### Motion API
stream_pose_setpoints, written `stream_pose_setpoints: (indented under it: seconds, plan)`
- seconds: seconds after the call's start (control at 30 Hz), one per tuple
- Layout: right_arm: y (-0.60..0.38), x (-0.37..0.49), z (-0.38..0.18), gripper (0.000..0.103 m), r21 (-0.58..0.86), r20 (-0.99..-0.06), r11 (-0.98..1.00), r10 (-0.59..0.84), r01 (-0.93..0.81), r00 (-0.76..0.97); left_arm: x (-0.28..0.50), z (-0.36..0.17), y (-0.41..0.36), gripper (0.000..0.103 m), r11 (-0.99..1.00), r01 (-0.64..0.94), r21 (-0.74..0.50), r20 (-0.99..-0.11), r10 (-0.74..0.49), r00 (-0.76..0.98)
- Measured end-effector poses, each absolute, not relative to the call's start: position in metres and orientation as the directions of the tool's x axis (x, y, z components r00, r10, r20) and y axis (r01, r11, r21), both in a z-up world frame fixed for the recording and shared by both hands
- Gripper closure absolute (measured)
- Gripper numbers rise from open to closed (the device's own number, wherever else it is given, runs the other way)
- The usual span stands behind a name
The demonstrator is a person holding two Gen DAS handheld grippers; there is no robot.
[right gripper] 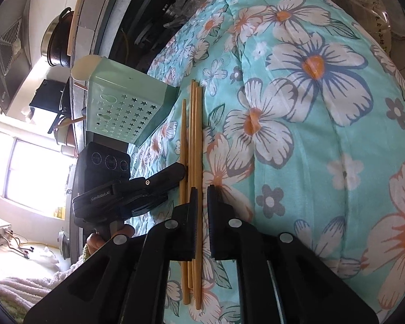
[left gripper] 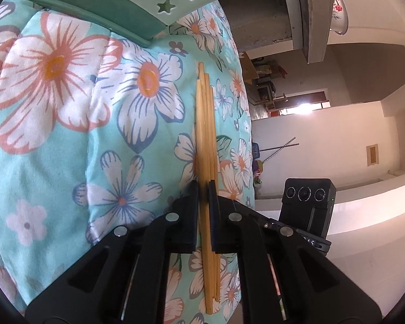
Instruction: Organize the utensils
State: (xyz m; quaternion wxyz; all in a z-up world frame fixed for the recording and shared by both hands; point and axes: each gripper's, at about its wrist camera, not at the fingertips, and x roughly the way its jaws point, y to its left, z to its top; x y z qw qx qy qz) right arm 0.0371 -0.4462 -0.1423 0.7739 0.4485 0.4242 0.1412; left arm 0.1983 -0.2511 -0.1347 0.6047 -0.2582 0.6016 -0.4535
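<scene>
At the left edge of the right wrist view, the mint-green utensil holder (right gripper: 121, 108) with star-shaped holes lies on its side on the flowered quilt (right gripper: 310, 135), near the quilt's edge. Just right of it lies the bundle of wooden chopsticks (right gripper: 195, 135), flat on the quilt, its long axis running away from both cameras, with the far ends pointing past the holder's dark green base. The left gripper (left gripper: 203, 189) is closed on the bundle from one side, several sticks pinched between its pads, and its jaws have just been closing. The right gripper (right gripper: 201, 191) straddles the same bundle from the other side; its jaws stand narrow around a stick or two, but whether the pads press them I cannot tell. The step in hand looks like gathering the sticks into one grip. Next, I judge, they must be lifted together and their ends turned toward the holder's open mouth.
</scene>
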Motion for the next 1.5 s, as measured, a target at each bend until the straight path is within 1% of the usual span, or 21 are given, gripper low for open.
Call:
stream_pose_setpoints:
  seconds: [0.1, 0.5, 0.63, 0.9, 1.4, 1.5]
  plan:
    - [-0.440, 0.044, -0.139, 0.090, 0.804, -0.541, 0.574, 0.600, 0.153, 0.589, 0.195, -0.133, -0.239, 0.097, 0.453, 0.239, -0.859, -0.491, -0.861, -0.131]
    - [-0.426, 0.068, -0.139, 0.090, 0.770, -0.581, 0.619, 0.584, 0.151, 0.567, 0.189, -0.129, -0.208, 0.096, 0.488, 0.260, -0.833, -0.526, -0.845, -0.097]
    - [-0.425, 0.071, -0.141, 0.090, 0.773, -0.577, 0.615, 0.581, 0.154, 0.574, 0.185, -0.130, -0.201, 0.096, 0.490, 0.260, -0.832, -0.527, -0.844, -0.096]
    - [-0.434, 0.067, -0.144, 0.096, 0.791, -0.559, 0.590, 0.585, 0.165, 0.588, 0.186, -0.130, -0.204, 0.096, 0.491, 0.254, -0.833, -0.528, -0.844, -0.097]
    - [-0.447, 0.048, -0.144, 0.097, 0.828, -0.520, 0.527, 0.591, 0.193, 0.617, 0.186, -0.129, -0.205, 0.096, 0.494, 0.252, -0.832, -0.529, -0.843, -0.095]
    - [-0.446, 0.041, -0.139, 0.097, 0.832, -0.512, 0.522, 0.597, 0.185, 0.617, 0.186, -0.126, -0.200, 0.097, 0.486, 0.242, -0.840, -0.518, -0.850, -0.091]
